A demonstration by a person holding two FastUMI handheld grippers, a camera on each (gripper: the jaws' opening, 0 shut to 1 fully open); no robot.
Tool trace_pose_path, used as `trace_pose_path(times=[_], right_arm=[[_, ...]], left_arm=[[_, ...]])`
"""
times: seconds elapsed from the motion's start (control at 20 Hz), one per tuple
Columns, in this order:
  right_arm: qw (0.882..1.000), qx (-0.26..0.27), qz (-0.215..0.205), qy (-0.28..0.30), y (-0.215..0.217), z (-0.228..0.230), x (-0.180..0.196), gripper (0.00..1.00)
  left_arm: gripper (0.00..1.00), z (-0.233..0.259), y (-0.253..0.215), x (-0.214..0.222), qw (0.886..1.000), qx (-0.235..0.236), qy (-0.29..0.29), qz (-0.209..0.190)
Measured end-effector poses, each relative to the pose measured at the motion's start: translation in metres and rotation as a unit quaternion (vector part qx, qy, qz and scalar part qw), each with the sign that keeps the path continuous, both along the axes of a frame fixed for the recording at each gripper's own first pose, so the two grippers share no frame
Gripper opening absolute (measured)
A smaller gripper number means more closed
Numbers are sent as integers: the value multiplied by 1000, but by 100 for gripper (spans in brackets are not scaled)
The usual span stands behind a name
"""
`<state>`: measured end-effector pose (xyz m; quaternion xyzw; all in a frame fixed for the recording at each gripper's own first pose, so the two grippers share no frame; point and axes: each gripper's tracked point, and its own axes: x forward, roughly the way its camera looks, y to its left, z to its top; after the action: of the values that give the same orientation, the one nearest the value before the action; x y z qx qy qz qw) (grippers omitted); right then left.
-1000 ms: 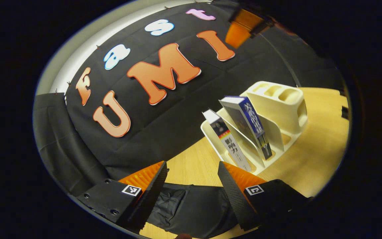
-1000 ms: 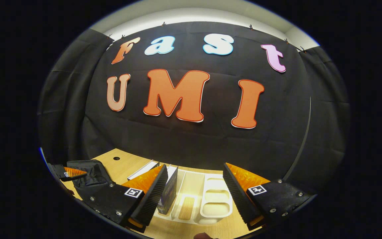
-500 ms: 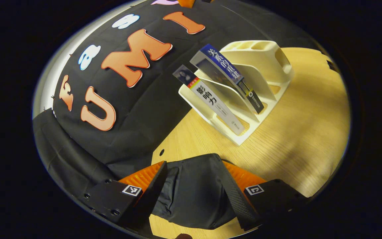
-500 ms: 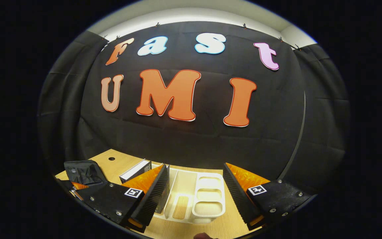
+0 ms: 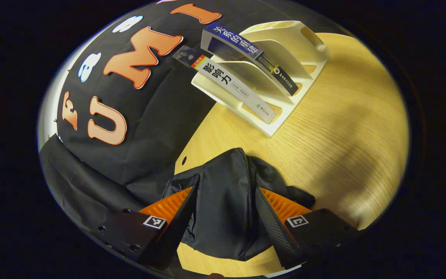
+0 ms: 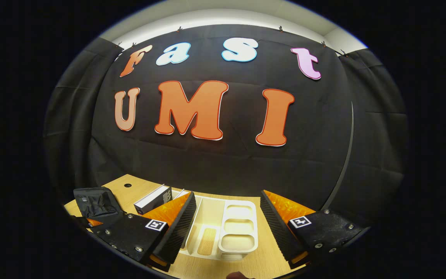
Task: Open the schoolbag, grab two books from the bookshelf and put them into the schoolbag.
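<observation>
left hand-held gripper point(image 5: 223, 217): fingers spread apart, one on each side of the black schoolbag point(image 5: 225, 209); the fabric fills the gap between them, but whether both fingers press on it cannot be told.
schoolbag: lies on the wooden counter point(image 5: 339, 128), directly ahead of and under the left hand-held gripper, zipper line running up its middle; in the right gripper view it sits far off to that gripper's left point(image 6: 95, 201).
right hand-held gripper point(image 6: 227, 223): fingers wide apart, nothing between them, held above the cream bookshelf point(image 6: 227, 228).
bookshelf: beyond the schoolbag from the left hand-held gripper point(image 5: 285, 58), well apart from the bag; from the right hand-held gripper it is just ahead and below.
white-spined book point(image 5: 230, 85): leans in the slot of the bookshelf nearest the booth wall; to the left of the right hand-held gripper point(image 6: 151, 199).
blue-spined book point(image 5: 246, 52): leans in the next slot, just beside the white-spined one.
</observation>
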<state>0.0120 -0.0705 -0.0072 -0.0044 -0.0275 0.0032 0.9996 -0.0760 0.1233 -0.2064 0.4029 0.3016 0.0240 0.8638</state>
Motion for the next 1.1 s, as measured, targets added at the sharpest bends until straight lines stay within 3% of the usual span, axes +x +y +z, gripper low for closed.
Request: trace_pose_path(times=[0.3,0.5,0.7,0.75,0.8,0.85,0.9,0.95,1.05,1.1], right_arm=[[1000,5,3,5,-7,-3,0,99],[1000,3,11,7,-10,-5,-2,99],[1000,-4,26,3,-13,-4,-4,100],[1000,-8,29,4,-13,-5,-5,99],[999,-10,31,3,-14,-5,-5,99],[999,-11,34,3,-15,-6,-5,99],[999,-12,36,2,-15,-5,-6,99],[999,-13,35,4,-15,-5,-6,99],[999,-15,32,5,-16,-4,-6,99],[999,-16,30,5,-16,-4,-6,99]], left_arm=[[96,-10,20,-1,999,35,0,36],[95,-13,23,6,998,45,7,36],[71,-18,27,11,998,44,23,43],[56,-18,28,11,997,45,28,46],[50,-18,28,11,997,42,31,48],[37,-18,28,11,997,40,35,54],[34,-17,30,11,997,38,35,55],[24,-15,30,11,997,32,38,58],[12,-11,31,14,997,14,40,58],[11,-8,32,14,997,2,43,58]])
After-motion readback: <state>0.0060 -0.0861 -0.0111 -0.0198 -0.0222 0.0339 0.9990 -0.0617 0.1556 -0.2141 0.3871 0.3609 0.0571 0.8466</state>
